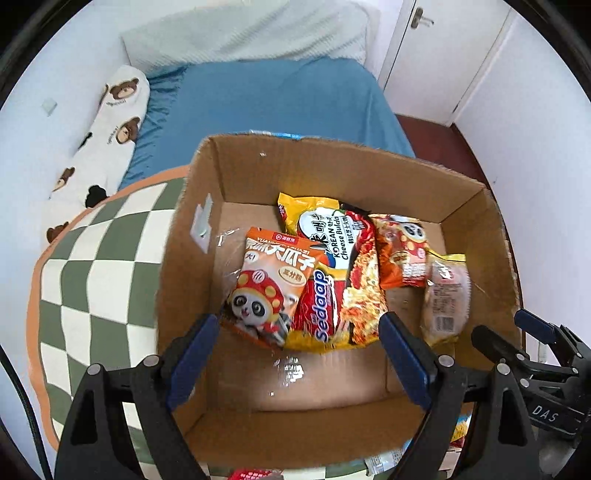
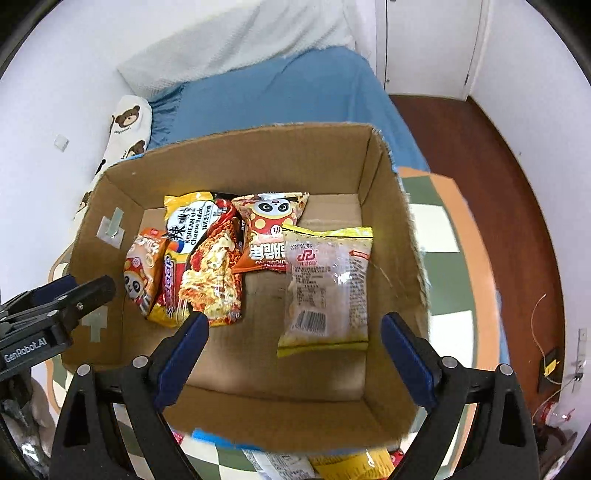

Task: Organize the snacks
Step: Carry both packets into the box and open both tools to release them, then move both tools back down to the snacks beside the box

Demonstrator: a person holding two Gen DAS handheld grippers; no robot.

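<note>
Snack packets (image 1: 332,273) inside cardboard box (image 1: 236,170), left hand-held gripper (image 1: 299,347) and right hand-held gripper (image 2: 295,345) both wide, empty.

A bed (image 1: 280,99) with a blue sheet carries everything. At its head lies a white pillow (image 1: 251,33), and along the wall side a long white cushion with bear prints (image 1: 107,140). A green-and-white checked mat with an orange border (image 1: 92,258) covers the near part of the bed. On the mat stands an open cardboard box (image 1: 295,162), and a few snack packets (image 2: 280,463) lie just beside the box's near edge.
</note>
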